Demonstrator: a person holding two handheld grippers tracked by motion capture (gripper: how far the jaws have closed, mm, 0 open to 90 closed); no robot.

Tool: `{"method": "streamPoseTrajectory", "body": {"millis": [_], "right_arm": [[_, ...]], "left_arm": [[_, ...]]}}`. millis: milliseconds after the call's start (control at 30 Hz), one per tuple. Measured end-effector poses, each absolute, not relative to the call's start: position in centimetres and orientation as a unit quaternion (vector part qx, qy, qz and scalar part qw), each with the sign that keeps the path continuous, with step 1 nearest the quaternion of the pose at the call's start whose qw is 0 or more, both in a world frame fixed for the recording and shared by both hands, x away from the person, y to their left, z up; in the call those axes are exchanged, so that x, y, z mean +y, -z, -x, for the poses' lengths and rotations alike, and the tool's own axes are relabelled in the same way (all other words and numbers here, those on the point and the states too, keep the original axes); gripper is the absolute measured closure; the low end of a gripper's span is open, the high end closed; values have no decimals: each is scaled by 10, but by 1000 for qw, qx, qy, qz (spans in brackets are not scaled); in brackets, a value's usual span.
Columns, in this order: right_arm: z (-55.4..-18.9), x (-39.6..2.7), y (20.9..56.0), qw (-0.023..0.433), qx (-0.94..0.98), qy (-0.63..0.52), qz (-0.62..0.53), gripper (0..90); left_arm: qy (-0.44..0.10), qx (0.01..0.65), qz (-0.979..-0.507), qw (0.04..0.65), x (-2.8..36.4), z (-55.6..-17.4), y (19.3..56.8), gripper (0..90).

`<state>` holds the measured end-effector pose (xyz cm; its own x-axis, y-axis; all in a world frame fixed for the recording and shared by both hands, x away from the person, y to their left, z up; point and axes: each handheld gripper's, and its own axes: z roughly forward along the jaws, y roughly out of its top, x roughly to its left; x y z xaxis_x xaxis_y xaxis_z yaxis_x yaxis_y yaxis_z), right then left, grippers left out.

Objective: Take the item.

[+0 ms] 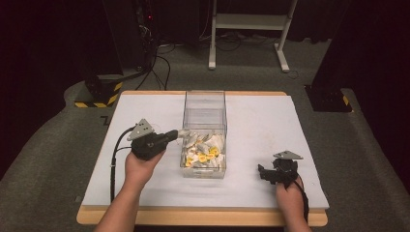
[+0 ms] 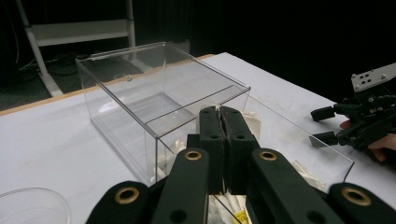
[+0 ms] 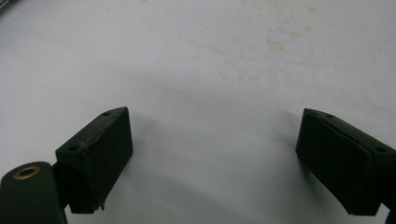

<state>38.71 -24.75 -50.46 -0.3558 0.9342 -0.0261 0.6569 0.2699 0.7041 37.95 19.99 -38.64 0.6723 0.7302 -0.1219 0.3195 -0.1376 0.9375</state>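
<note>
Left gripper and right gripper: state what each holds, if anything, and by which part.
The left gripper is shut on a thin white piece, pinched by its edge; what it is cannot be told. The right gripper is open and holds nothing.

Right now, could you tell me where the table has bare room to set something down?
Free: the white table cover left of the clear box, the wide patch between the box and the right gripper, and the near strip in front of the box. Crowded: the box's near half, full of packets, where the left gripper reaches in.
</note>
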Motion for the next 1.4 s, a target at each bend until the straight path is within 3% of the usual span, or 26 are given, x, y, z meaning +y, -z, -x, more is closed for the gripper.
{"method": "streamPoseTrajectory", "body": {"millis": [1400], "right_arm": [[-387,-248,505,227,764,-307,-520,107]], "left_arm": [[-247,417,-692,536,277,-385,373,883]]}}
